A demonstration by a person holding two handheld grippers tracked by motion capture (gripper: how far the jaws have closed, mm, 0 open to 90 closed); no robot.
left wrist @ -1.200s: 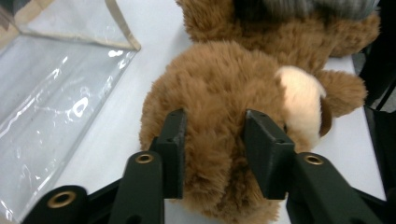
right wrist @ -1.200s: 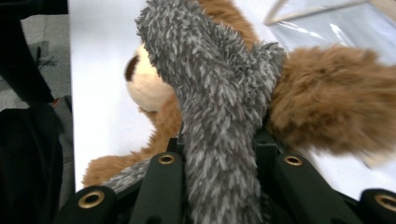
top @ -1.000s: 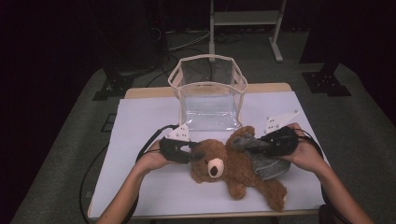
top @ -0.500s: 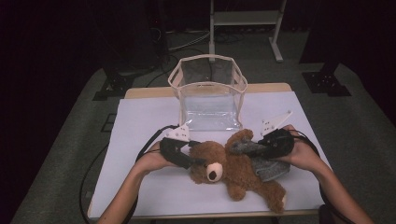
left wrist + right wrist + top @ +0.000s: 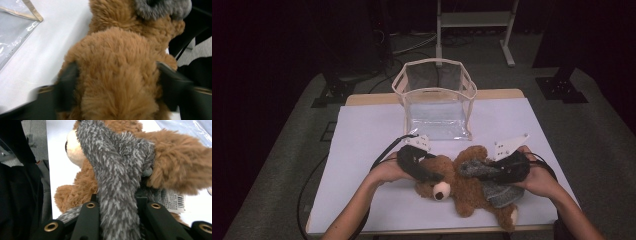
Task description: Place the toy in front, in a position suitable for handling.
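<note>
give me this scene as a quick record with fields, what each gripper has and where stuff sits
surface: table with white cover
main item: brown teddy bear, lying on the cover near the front edge
second item: grey plush piece, draped on the bear's body
left gripper: jaws set on either side of the bear's head, pressed into the fur
right gripper: shut on the grey plush piece
container: clear bag with a beige rim, standing open behind the bear, apart from it
tag: printed label on the bear
</note>
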